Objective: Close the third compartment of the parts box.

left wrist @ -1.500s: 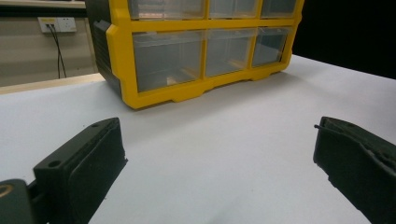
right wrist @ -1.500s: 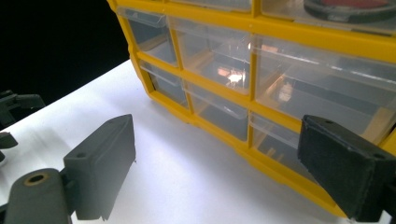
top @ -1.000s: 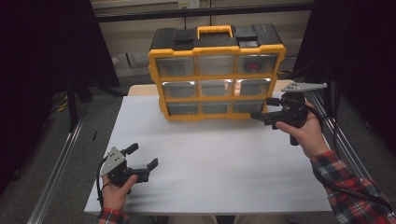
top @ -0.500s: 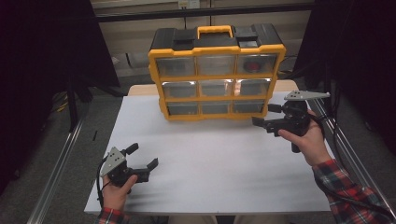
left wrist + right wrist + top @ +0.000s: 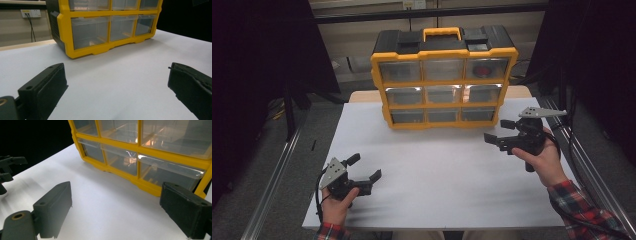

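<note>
Since a second ago the right-hand black two-jaw gripper (image 5: 501,131) has been pulled back from the organiser's lower right corner and brought down toward the person's side of the table; the left-hand black two-jaw gripper (image 5: 364,167) hasn't been shifted at all.

Nearest the person, the left-hand gripper is held low over the front left part of the white table surface (image 5: 437,175), just about resting on it, with its jaws spread wide apart and nothing between them. A grey three-cornered plate (image 5: 334,167) is seen on top of it. In the left gripper view only bare white table is framed between the two black pads (image 5: 47,85).

A bit farther in, on the right, the right-hand gripper is held up off the table, jaws pointing left and also spread wide, nothing gripped. A plaid sleeve (image 5: 584,212) is seen behind the hand. In the right gripper view the organiser's bottom row of drawers is caught just beyond the jaws, close but not touched.

Farthest back, the yellow and black plastic organiser with nine clear drawers (image 5: 443,80) is stood upright at the far middle of the table, yellow carry handle (image 5: 442,33) on top. Something red (image 5: 482,70) can be made out in the top right drawer; what it is can't be told.
</note>
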Demonstrator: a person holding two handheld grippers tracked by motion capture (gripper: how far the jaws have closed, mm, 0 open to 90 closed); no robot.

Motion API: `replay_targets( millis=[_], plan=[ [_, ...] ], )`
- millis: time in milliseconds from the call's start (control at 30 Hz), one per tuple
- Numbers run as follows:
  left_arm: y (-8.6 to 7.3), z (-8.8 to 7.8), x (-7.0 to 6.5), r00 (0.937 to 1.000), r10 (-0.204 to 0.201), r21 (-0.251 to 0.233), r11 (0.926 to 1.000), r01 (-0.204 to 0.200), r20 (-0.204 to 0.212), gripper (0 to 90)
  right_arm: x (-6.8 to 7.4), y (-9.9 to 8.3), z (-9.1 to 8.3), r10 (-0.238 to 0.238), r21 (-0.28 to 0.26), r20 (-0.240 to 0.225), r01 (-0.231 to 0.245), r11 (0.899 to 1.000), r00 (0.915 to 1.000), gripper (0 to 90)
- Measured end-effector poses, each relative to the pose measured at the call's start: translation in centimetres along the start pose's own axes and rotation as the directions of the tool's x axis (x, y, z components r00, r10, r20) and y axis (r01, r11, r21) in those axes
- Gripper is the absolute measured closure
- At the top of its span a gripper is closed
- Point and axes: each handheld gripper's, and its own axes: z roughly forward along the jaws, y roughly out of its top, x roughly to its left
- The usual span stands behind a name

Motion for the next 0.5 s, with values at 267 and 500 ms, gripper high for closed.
replay_targets(
  millis=[267, 500],
  plan=[
    [0.0, 0.0, 0.0, 1.0000, 0.007, 0.006, 1.0000, -0.007, -0.003, 1.9, -0.3, -1.3, -0.3, 0.019, -0.003, -0.005, -0.019, 1.000, 0.9998, 10.8],
    [0.0, 0.0, 0.0, 1.0000, 0.010, 0.008, 0.9999, -0.010, -0.001, 1.9, -0.6, -2.5, -0.5, 0.031, 0.002, 0.000, -0.031, 1.000, 0.9995, 10.5]
  ],
)
